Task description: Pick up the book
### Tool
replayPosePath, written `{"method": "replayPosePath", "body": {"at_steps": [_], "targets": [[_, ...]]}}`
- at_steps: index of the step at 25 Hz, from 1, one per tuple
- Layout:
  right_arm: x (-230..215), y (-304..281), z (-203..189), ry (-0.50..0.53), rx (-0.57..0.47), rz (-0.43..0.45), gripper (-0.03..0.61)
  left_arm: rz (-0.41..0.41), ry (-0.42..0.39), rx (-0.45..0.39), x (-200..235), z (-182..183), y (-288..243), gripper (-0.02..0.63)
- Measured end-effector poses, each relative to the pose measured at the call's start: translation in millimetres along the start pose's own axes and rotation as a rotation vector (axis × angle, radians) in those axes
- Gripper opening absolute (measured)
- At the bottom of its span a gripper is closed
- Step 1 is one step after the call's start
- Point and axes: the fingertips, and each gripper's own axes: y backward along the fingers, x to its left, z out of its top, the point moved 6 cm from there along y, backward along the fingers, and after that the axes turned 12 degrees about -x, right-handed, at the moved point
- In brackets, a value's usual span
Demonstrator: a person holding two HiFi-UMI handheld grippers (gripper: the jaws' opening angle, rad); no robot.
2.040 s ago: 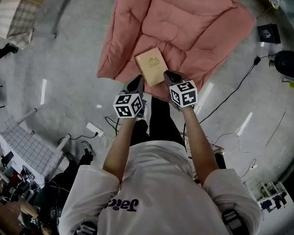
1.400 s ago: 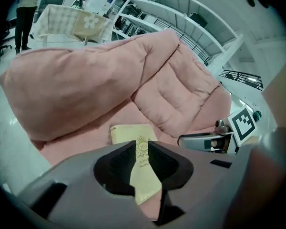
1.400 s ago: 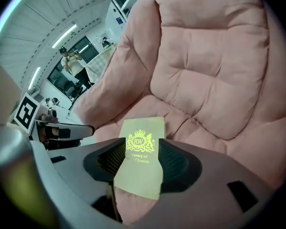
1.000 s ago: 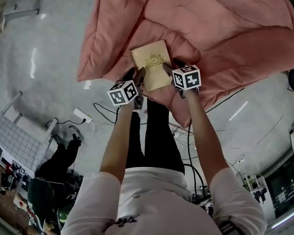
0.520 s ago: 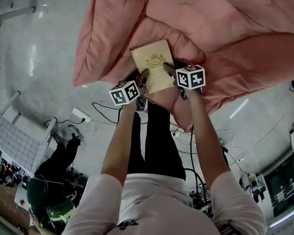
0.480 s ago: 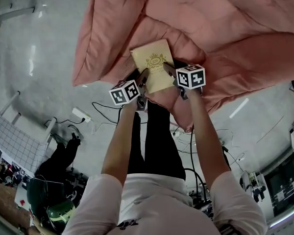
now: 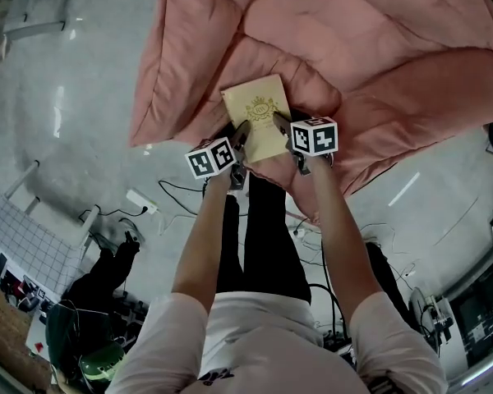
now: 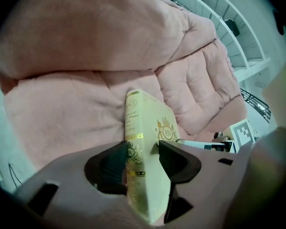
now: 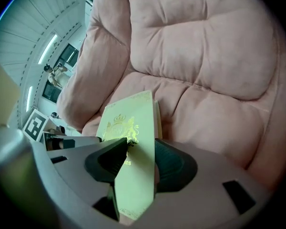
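A cream book (image 7: 260, 121) with a gold crest lies on a pink duvet (image 7: 378, 39). My left gripper (image 7: 240, 134) sits at the book's near left corner, my right gripper (image 7: 283, 125) at its near right corner. In the left gripper view the book's spine (image 8: 143, 128) fills the gap of the left gripper (image 8: 142, 149), both pads against it. In the right gripper view the right gripper (image 9: 140, 149) has one pad on the book's cover (image 9: 131, 123), the other on the page edge. Both sets of jaws have just been closing with the book between them.
The duvet spreads over a grey floor (image 7: 82, 97). Cables (image 7: 181, 191) and a white power strip (image 7: 140, 201) lie on the floor near the person's black-clad legs (image 7: 263, 236). A white grid rack (image 7: 33, 228) stands at the left.
Two seconds ago both grippers hung just short of the book's near edge. They have since come onto its two near corners and sit slightly deeper over them now.
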Motion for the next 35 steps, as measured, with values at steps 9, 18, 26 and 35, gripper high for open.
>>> {"method": "replayPosePath", "body": {"at_steps": [9,18,26,35], "targets": [[31.2,51.0,-2.4,-0.112,-0.121,-0.036,0.181,-0.046,-0.119,-0.011,-35.5,18.3,40.4,0.212],[79.9,123.4,2.3,-0.133,-0.256,-0.079,0.176,-0.127,-0.212,-0.043,-84.0,33.7,102.4,0.212],[128.3,191.2,0.6,-0.119,-0.378,-0.101,0.175,-0.206,-0.296,-0.07,-126.4,40.7,166.5,0.21],[189.4,267.9,2.9,-0.013,-0.54,-0.079,0.173,-0.321,-0.425,-0.164,-173.1,50.7,248.5,0.209]]}}
